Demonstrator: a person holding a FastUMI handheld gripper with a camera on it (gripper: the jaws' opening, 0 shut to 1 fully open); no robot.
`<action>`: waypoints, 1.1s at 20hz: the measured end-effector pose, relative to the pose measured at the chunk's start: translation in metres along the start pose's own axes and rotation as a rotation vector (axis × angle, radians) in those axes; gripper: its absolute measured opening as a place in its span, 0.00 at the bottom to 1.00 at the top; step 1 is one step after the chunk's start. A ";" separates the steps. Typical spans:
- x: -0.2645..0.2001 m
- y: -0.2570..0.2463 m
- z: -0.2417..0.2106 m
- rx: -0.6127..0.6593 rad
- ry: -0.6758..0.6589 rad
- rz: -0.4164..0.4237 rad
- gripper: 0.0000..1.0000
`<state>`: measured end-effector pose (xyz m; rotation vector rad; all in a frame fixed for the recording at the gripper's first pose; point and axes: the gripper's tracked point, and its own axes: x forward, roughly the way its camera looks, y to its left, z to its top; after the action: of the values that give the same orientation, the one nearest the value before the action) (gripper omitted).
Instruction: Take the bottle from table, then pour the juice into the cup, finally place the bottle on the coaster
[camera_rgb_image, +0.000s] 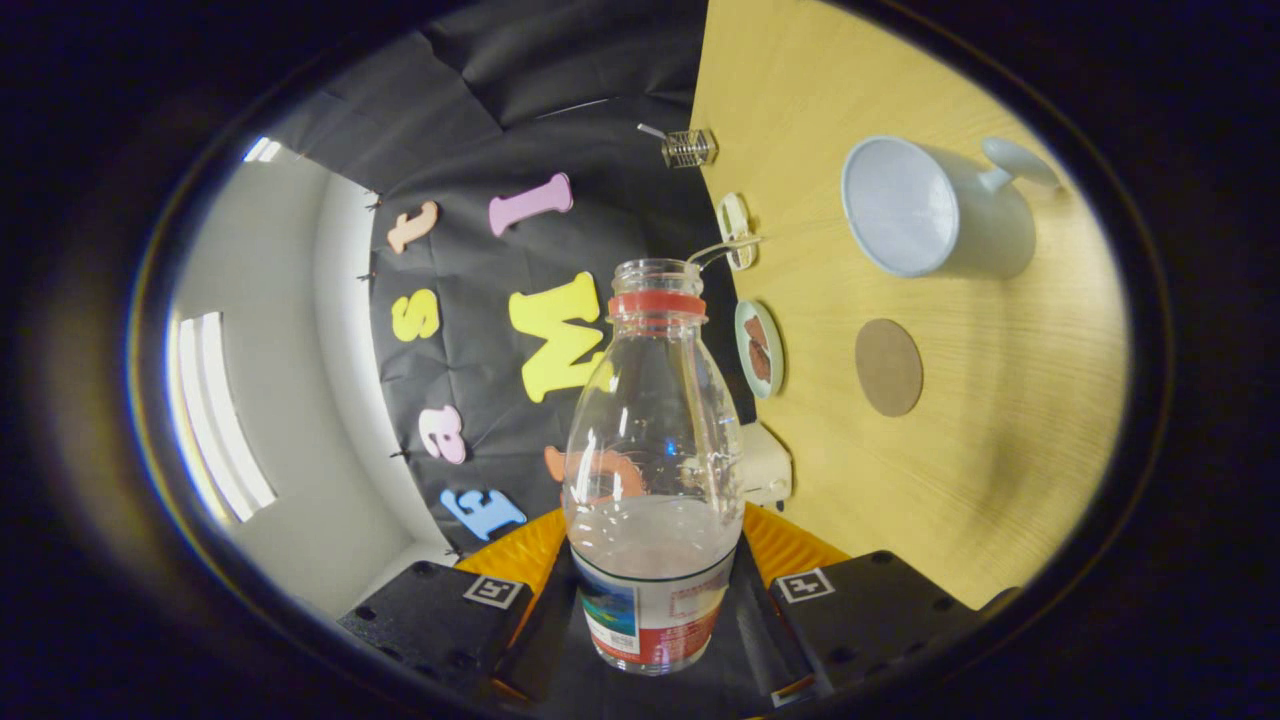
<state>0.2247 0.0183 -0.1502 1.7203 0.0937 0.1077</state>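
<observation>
I find myself in a staged recording booth, not a home: black cloth (560, 90) hangs as backdrop behind a pale wooden table (1000, 480), with bare white walls (300, 400) and a bright window (215, 420) beyond the cloth.

A small plate (752, 318) carries a brown item (759, 355), possibly food; detail is too blurred to confirm. At 12 o'clock from the plate lies a white looped object (735, 222). At 11 o'clock from that object stands a small wire-ribbed item (688, 148). At 6 o'clock from the plate sits a pale boxy object (768, 465). A black cloth wall (480, 130) adjoins a white room wall (300, 400) at its 9 o'clock.
</observation>
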 end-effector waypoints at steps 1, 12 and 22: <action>0.000 0.000 0.000 0.006 0.001 -0.002 0.77; -0.001 0.007 0.004 0.042 -0.012 -0.017 0.77; 0.002 0.029 0.014 0.134 -0.020 0.045 0.77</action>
<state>0.2285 0.0006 -0.1236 1.8574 0.0485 0.1197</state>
